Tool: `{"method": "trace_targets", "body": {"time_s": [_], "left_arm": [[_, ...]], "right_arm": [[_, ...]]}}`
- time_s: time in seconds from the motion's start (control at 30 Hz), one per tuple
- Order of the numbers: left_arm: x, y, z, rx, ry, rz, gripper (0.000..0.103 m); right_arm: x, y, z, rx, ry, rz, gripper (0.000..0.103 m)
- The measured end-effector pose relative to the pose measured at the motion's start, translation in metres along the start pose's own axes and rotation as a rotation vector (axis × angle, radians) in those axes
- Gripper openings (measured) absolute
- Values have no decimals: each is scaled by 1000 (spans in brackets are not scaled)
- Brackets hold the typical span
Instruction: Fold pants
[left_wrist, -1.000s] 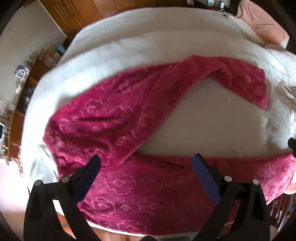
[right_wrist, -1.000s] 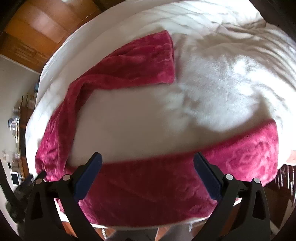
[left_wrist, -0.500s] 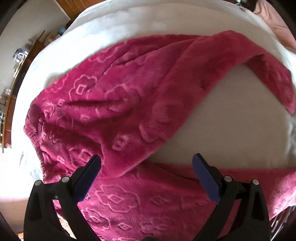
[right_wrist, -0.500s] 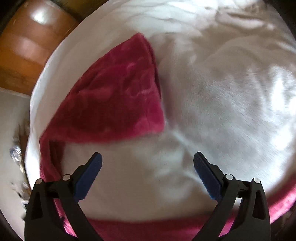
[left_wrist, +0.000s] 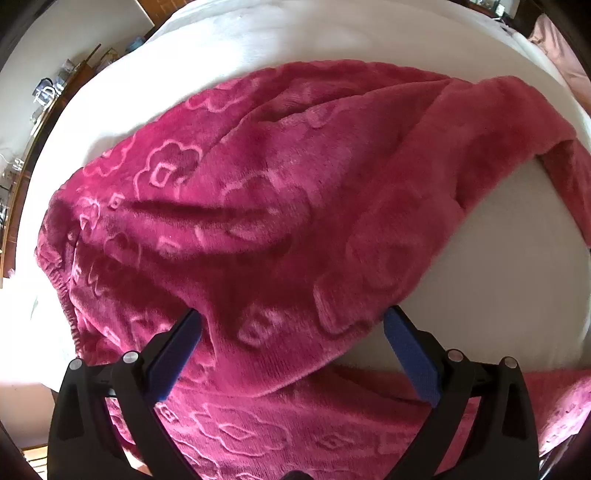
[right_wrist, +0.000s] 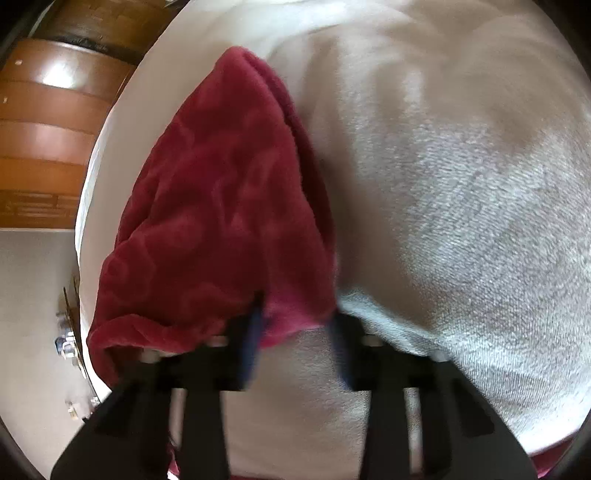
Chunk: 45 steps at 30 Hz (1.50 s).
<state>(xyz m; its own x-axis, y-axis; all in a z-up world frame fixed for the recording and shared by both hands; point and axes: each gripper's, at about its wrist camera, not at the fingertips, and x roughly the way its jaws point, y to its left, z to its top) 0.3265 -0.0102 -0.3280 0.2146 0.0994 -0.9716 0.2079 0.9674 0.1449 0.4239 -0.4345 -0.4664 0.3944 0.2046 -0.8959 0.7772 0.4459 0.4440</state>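
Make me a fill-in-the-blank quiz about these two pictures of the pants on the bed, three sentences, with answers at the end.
1. The fleece pants are ____ in color.
2. The left tool has its jaws spread ____ over the pants.
3. The right tool has narrowed its jaws around the corner of one pant ____.

Missing words: pink; open; leg

No readable text

No words, labels, brand marks or numbers can be read in either wrist view; only embossed flower and diamond motifs are seen on the pink fleece pants (left_wrist: 280, 206).
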Motion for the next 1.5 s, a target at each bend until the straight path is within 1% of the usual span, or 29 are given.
{"method": "trace_targets", "body": {"time_s": [0.07,0.13,0.2,0.27,0.33,0.4,0.5,0.53,0.57,0.6,0.67,0.73,0.8,0.87,0.93,1.0,1.07,1.1,1.13,1.27,1.43,1.47,1.5], "left_arm": [[4,5,4,-9,4,-8,98],[6,11,7,-21,8,-21,98],[8,20,12,-38,9,-41,98],[9,27,16,-49,5,-55,98],[11,34,20,-52,1,-58,98],[16,40,21,-52,3,-50,98],[29,46,24,-44,16,-49,98],[35,47,24,-30,27,-50,98],[44,47,22,-1,45,-50,98],[50,47,19,28,57,-51,98],[63,52,9,69,83,-71,98],[70,54,0,116,96,-64,98],[71,55,-8,186,65,-51,98],[71,60,-8,207,57,-62,98],[70,71,-4,182,56,-96,98],[65,84,9,134,46,-161,98],[57,97,23,105,16,-208,98],[54,102,31,103,-3,-218,98],[51,107,38,105,-20,-218,98],[42,128,74,85,-85,-209,98],[57,177,120,-54,-116,-208,98],[66,189,130,-89,-117,-195,98],[69,190,136,-110,-110,-180,98]], "right_arm": [[-8,5,3,-39,-21,-23,19],[-28,18,6,-130,-77,-95,17],[-47,26,15,-188,-130,-160,16],[-62,27,25,-208,-159,-193,16],[-70,22,34,-214,-164,-216,16],[-69,16,35,-217,-150,-242,16],[-49,10,32,-266,-130,-338,17],[-41,16,31,-295,-137,-367,17],[-36,21,30,-329,-150,-391,20],[-32,27,28,-359,-158,-411,26],[-31,34,26,-378,-159,-414,32],[-38,36,26,-385,-175,-423,37],[-52,34,28,-367,-212,-424,45],[-76,23,25,-337,-252,-416,52],[-84,23,35,-308,-270,-387,53],[-87,24,46,-291,-262,-359,54],[-85,25,58,-274,-259,-330,55],[-80,27,65,-265,-254,-310,55],[-76,29,74,-259,-249,-304,55],[-65,45,91,-238,-219,-255,55],[-32,56,126,-224,-178,-214,55],[-24,56,132,-214,-167,-205,55],[-13,56,140,-204,-147,-194,55]]}}
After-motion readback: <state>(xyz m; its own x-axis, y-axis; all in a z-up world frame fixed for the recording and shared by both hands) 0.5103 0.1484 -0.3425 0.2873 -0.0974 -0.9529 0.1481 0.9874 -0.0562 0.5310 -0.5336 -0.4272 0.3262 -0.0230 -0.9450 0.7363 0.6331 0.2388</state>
